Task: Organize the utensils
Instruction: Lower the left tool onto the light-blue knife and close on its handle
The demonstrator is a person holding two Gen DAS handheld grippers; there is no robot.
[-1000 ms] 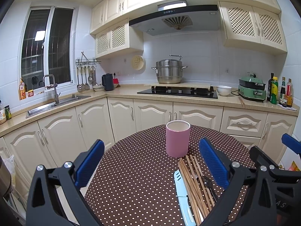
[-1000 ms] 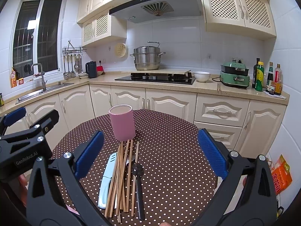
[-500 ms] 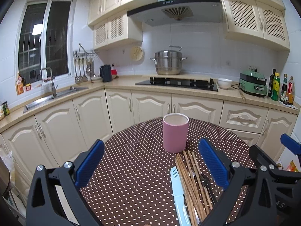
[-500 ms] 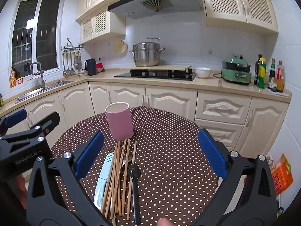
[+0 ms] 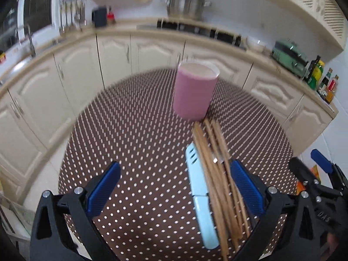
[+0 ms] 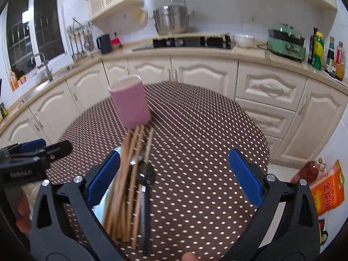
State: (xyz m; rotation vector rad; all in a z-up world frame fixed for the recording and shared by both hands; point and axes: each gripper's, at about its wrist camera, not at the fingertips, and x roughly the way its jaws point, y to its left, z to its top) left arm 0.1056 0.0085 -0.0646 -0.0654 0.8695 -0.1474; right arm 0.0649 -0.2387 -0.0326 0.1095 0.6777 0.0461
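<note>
A pink cup (image 5: 194, 93) (image 6: 131, 102) stands upright on the round brown polka-dot table (image 5: 130, 148) (image 6: 206, 130). In front of it lies a bundle of wooden chopsticks (image 5: 214, 174) (image 6: 128, 174), with a light-blue knife (image 5: 199, 187) on their left and a black-handled utensil (image 6: 144, 187) on their right. My left gripper (image 5: 174, 184) is open above the table, its right finger beside the chopsticks. My right gripper (image 6: 173, 174) is open too, with the utensils near its left finger. Nothing is held.
Cream kitchen cabinets (image 6: 195, 74) and a counter curve behind the table, with a steel pot (image 6: 171, 19), a green appliance (image 6: 285, 41) and bottles (image 6: 326, 52). A sink (image 6: 41, 65) lies at the left. An orange bag (image 6: 328, 191) and a bottle sit on the floor at right.
Both grippers have tipped downward and moved closer to the table; the cup and utensils now look larger and nearer. Nothing on the table has shifted.
</note>
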